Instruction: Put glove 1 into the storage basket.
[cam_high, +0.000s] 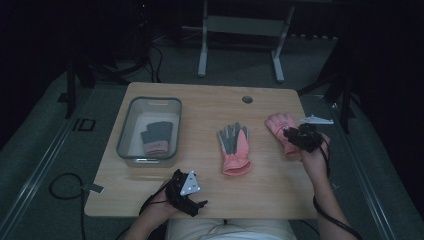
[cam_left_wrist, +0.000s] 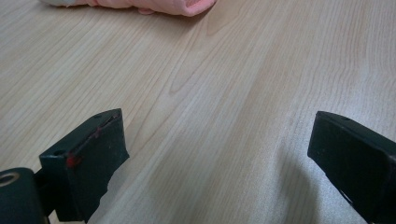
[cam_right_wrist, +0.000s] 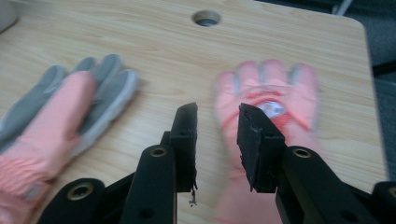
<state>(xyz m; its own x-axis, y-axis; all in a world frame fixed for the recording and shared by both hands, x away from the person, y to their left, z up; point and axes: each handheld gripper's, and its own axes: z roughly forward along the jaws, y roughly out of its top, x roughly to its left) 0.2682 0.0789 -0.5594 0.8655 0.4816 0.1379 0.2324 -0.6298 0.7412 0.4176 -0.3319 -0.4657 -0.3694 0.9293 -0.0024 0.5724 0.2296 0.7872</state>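
Observation:
A pink glove (cam_high: 278, 123) (cam_right_wrist: 275, 84) lies flat at the table's right, fingers pointing away from me. My right gripper (cam_high: 294, 135) (cam_right_wrist: 217, 112) hovers just over its cuff side, jaws a little apart with nothing between them. A second glove (cam_high: 234, 147) (cam_right_wrist: 70, 107), pink with grey fingers, lies at the table's middle. A third glove (cam_high: 156, 137), grey with a pink cuff, rests inside the clear bin (cam_high: 150, 100) at the left. My left gripper (cam_high: 197, 204) (cam_left_wrist: 217, 126) sits low at the front edge, open wide over bare wood, with a pink glove's cuff (cam_left_wrist: 177, 5) far ahead.
The wooden table (cam_high: 200, 115) has a round cable hole (cam_high: 247, 99) (cam_right_wrist: 206, 17) near its far edge. Cables trail off the front edge on both sides. A metal frame (cam_high: 240, 30) stands on the floor beyond the table.

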